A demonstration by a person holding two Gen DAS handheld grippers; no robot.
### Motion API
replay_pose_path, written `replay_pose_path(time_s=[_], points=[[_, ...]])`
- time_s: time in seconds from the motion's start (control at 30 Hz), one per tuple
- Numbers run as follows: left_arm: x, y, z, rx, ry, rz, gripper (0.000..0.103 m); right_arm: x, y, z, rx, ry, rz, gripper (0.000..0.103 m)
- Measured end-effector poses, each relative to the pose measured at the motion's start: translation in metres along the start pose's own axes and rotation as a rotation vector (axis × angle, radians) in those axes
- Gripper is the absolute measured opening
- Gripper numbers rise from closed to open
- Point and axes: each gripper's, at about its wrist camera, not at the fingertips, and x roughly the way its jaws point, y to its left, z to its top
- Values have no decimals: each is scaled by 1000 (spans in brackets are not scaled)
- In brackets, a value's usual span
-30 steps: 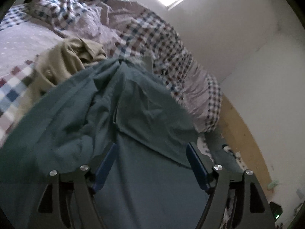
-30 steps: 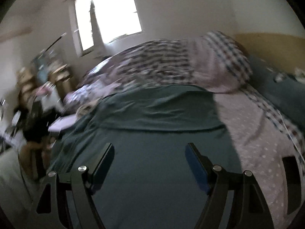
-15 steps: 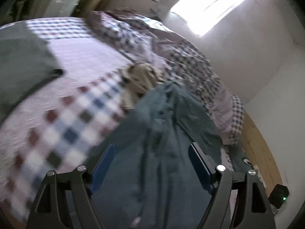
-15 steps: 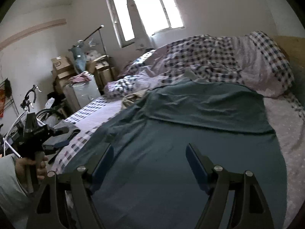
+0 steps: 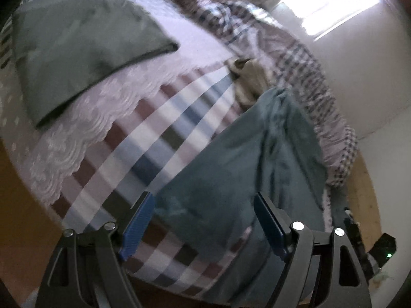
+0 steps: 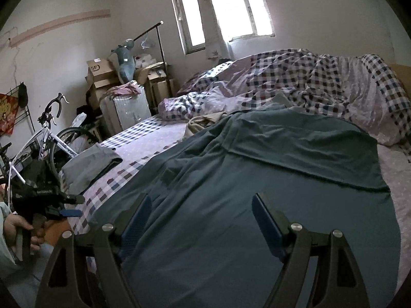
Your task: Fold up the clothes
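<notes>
A large teal garment [image 6: 269,179] lies spread on the bed, its far part folded over. In the left wrist view it [image 5: 246,159] runs from the bed's near edge up toward the quilt. My left gripper [image 5: 204,220] is open and empty, just off the bed's corner, at the garment's near corner. It also shows at the left of the right wrist view [image 6: 64,211], held by a hand. My right gripper [image 6: 200,218] is open and empty above the garment's near part.
A folded grey-green garment [image 5: 77,41] lies on the bed's left side [image 6: 90,164]. A crumpled beige garment [image 5: 249,77] sits by the rumpled checked quilt [image 6: 321,84]. A bicycle [image 6: 54,133], boxes [image 6: 100,74] and a white bin [image 6: 131,107] stand left of the bed.
The left gripper has swung back and left, off the teal garment to the bed's corner. The right gripper has pulled back and risen a little. Both stay open.
</notes>
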Motion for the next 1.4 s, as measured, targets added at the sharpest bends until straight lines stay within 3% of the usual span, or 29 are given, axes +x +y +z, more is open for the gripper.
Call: replay_pose_path(time_s=[0.1,0.27,0.47,0.57,0.67,0.77,0.83,0.93,1.17,1.23,1.27,1.3,1.4], points=[[15,10,-8,-46,54,-4,83,4,2,-2,-6,6,-4,84],[26,25,-15,-124,55,-21,82,10,4,-2,-6,21,1,84],[32,37,-15,-205,47,-158,82,22,9,-5,-23,42,11,84],[27,39,-12,-233,5,-255,82,26,12,-5,-31,47,17,84],[14,43,-12,-244,-60,-295,80,30,14,-7,-37,57,21,84],[11,48,-10,-260,-83,-302,80,34,14,-8,-40,66,21,84],[20,51,-9,-266,-52,-260,80,37,16,-8,-39,72,24,84],[29,53,-9,-258,-14,-201,72,40,17,-9,-43,78,27,84],[33,52,-17,-291,22,-333,68,47,23,-12,-57,91,32,84],[28,52,-15,-288,-6,-327,49,49,25,-13,-61,95,33,84],[26,53,-13,-286,-20,-325,21,50,26,-14,-63,97,33,84],[24,53,-12,-285,-35,-322,11,50,27,-14,-66,99,34,84],[24,58,-7,-293,-49,-277,7,52,28,-16,-71,105,33,84]])
